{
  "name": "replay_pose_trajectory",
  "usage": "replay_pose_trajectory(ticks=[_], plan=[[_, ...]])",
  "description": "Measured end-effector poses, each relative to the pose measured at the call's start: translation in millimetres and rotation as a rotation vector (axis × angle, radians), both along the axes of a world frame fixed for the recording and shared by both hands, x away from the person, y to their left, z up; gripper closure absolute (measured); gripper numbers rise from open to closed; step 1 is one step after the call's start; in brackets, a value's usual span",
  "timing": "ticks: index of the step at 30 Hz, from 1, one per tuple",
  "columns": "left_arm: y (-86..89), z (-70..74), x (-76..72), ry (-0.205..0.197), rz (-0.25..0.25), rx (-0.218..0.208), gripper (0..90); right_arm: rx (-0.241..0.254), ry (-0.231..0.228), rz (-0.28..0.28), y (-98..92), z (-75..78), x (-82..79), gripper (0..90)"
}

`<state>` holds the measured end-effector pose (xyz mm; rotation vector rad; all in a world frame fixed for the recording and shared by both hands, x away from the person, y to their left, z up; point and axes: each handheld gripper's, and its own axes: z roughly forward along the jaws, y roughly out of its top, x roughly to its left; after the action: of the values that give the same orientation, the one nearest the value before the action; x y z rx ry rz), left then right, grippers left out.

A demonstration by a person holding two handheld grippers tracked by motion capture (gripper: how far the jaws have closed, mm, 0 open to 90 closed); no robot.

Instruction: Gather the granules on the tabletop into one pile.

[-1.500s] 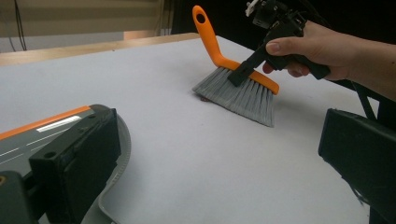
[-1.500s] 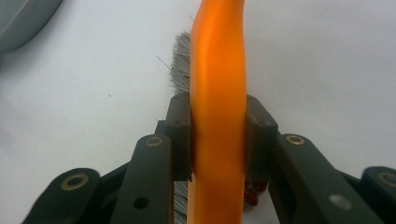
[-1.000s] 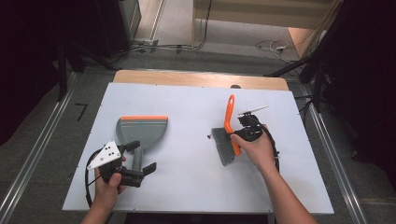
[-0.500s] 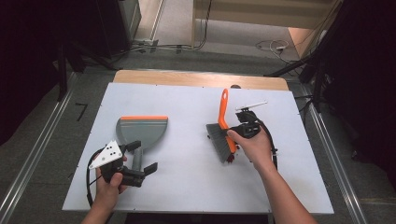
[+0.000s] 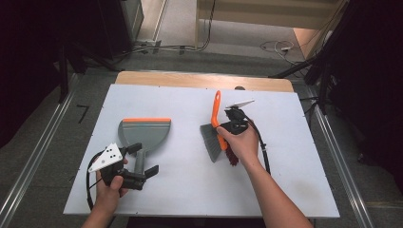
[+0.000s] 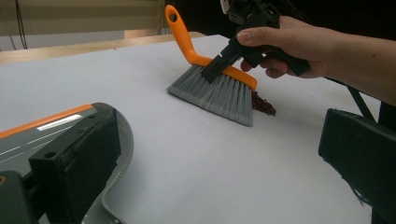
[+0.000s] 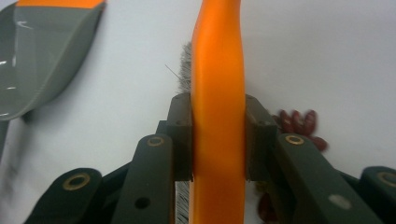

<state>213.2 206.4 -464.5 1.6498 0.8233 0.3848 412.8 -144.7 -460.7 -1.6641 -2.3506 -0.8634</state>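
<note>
A brush (image 5: 215, 124) with an orange handle and grey bristles (image 6: 219, 93) stands on the white table right of centre. My right gripper (image 5: 224, 129) is shut on its handle (image 7: 218, 93), jaws pressed on both sides. A small heap of dark red beans (image 5: 231, 155) lies just behind the bristles, by the person's hand; the beans (image 7: 299, 123) also sit right of the handle. A grey dustpan (image 5: 144, 133) with an orange lip lies left of centre, handle toward me. My left gripper (image 5: 142, 162) is open at that handle, its left jaw over the dustpan (image 6: 28, 135), jaws wide apart.
The white tabletop (image 5: 190, 190) has bare room between dustpan and brush and along the front. A wooden strip (image 5: 204, 80) runs along its far edge. Cables (image 5: 260, 142) trail from the right gripper across the table's right part. Dark floor surrounds the table.
The right gripper has carried the brush leftward toward the dustpan, with the beans now behind the bristles. The left gripper and dustpan have stayed put.
</note>
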Motion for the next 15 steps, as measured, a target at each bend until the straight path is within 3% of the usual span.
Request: replay_pose_trajectory(ticks=[13, 15], plan=[[-2.5, 0.5, -0.3, 0.0, 0.004, 0.005, 0.0, -0.004, 0.009, -0.06, -38.7, -1.5, -4.5, 67.6], [-2.8, -0.1, 0.1, 0.001, 0.003, 0.004, 0.0, 0.035, -0.003, -0.044, -42.0, 1.0, -6.9, 67.9]])
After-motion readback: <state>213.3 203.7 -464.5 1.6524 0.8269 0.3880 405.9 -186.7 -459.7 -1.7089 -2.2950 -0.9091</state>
